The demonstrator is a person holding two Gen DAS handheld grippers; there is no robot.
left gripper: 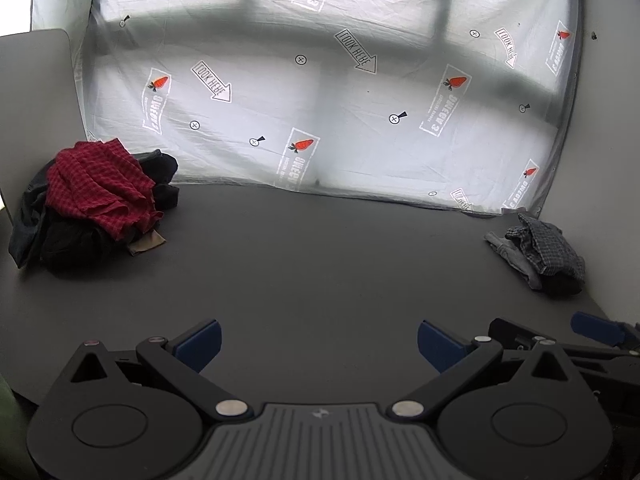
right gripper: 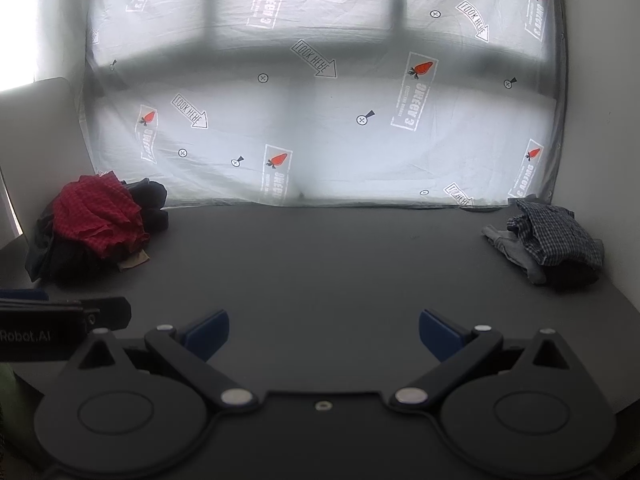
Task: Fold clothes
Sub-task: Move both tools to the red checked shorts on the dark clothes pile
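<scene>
Fingers (left gripper: 436, 344) of both grippers spread, empty; only right view shows "Robot.AI" lettering (right gripper: 25, 336).

A dark grey matte surface (left gripper: 320, 264) carries a heap of red checked and dark clothes (left gripper: 96, 200) at far left, and a smaller blue-checked and grey pile (left gripper: 540, 252) at far right.

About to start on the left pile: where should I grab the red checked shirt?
Take the red shirt by its ruffled lower edge, coming from the front right with the open left gripper. It lies on top of the dark clothes, and that edge hangs free toward the bare table.
</scene>
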